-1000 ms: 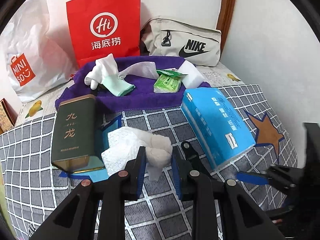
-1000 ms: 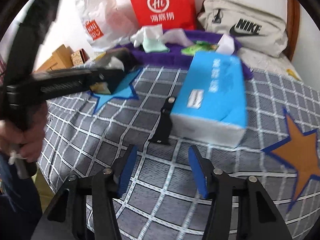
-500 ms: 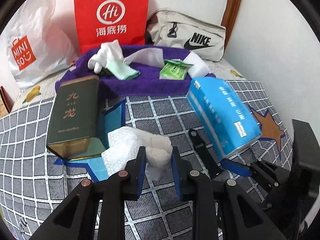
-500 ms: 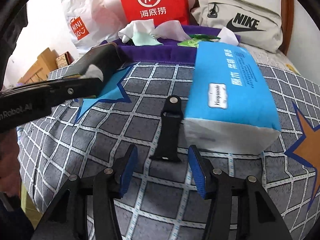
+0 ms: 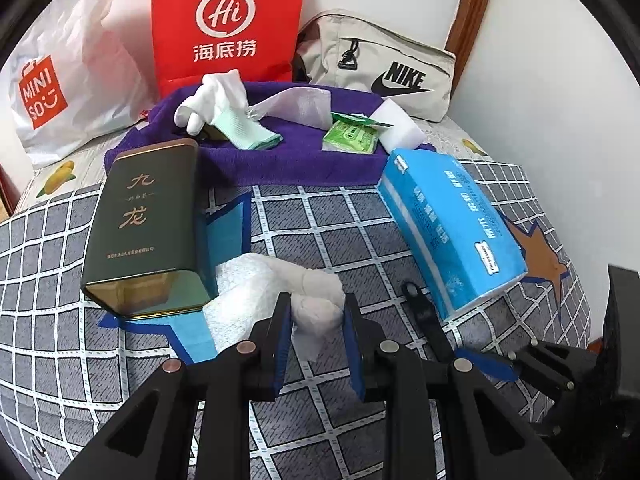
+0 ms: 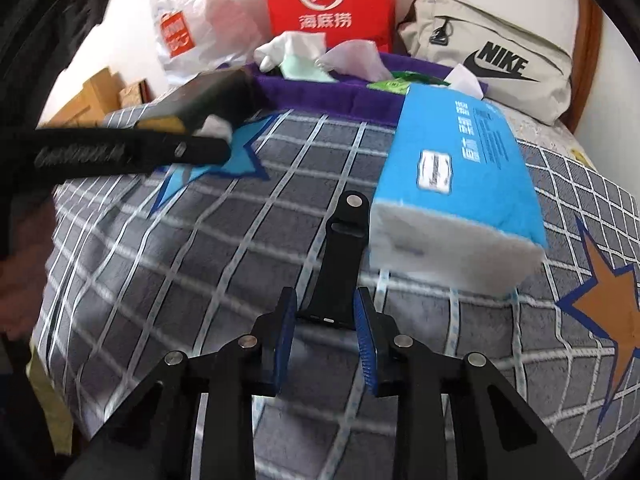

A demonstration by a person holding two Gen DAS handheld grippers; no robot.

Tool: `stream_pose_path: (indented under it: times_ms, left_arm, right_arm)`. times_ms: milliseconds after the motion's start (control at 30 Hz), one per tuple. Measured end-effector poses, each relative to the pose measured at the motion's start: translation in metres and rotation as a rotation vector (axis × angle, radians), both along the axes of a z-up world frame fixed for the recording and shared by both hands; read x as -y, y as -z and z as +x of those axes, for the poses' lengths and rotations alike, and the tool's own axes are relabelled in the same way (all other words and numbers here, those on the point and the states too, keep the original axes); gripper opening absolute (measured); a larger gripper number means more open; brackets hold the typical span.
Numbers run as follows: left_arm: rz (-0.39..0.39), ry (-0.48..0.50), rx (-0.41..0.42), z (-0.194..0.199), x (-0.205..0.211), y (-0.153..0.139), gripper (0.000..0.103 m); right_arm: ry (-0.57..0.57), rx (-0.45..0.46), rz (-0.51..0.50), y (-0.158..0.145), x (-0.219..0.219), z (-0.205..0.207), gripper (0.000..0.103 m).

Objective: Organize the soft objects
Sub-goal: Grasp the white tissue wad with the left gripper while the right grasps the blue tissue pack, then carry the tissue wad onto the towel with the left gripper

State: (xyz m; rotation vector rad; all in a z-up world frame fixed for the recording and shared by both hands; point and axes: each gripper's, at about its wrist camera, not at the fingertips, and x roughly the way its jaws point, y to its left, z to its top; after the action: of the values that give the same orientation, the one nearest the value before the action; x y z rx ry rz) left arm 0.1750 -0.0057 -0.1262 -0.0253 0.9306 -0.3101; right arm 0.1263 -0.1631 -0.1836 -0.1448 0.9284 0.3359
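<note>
L gripper clamped on the bunched end of the white cloth; pads press both sides of the wad, same grip as 1 s ago. Rest of the cloth lies on the checked bedspread, touching the open end of the dark green tin just beside it on the blue star patch.

R gripper is the change: jaws were wide w/ only bedspread between them 1 s ago, have just been closing, now narrow around the near end of the black strap. Blue pads sit at both edges of the strap; can't tell if they actually press it. Strap lies flat on the bedspread, far end w/ metal stud touching or just beside the blue tissue pack. View has also come lower and closer to strap and pack vs the earlier frame; picture a bit motion-blurred.

Unchanged at the back: purple towel w/ white glove, mint sock, green wipes pack and white sponge on it. Behind: red paper bag, white Miniso bag, beige Nike pouch.

From the L view the R gripper shows at lower right, fingertip by the strap's near end.
</note>
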Motion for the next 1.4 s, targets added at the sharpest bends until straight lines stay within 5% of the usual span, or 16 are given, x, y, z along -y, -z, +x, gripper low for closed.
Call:
stream_pose_path:
  times_ms: [433, 533, 1000, 1400]
  left_arm:
    - [0.009, 0.002, -0.003, -0.001, 0.0, -0.001, 0.024]
    - [0.008, -0.005, -0.006, -0.001, -0.001, -0.001, 0.024]
    - [-0.012, 0.005, 0.006, -0.004, 0.0, -0.004, 0.024]
    - [-0.01, -0.016, 0.056, -0.009, -0.006, -0.036, 0.024]
  right_arm:
    - [0.04, 0.03, 0.052, 0.001, -0.002, 0.017, 0.036]
    - [0.039, 0.053, 0.012, 0.002, -0.002, 0.016, 0.023]
    - [0.039, 0.055, 0.038, 0.003, 0.003, 0.015, 0.021]
    - [-0.017, 0.073, 0.077, -0.037, 0.001, 0.0, 0.021]
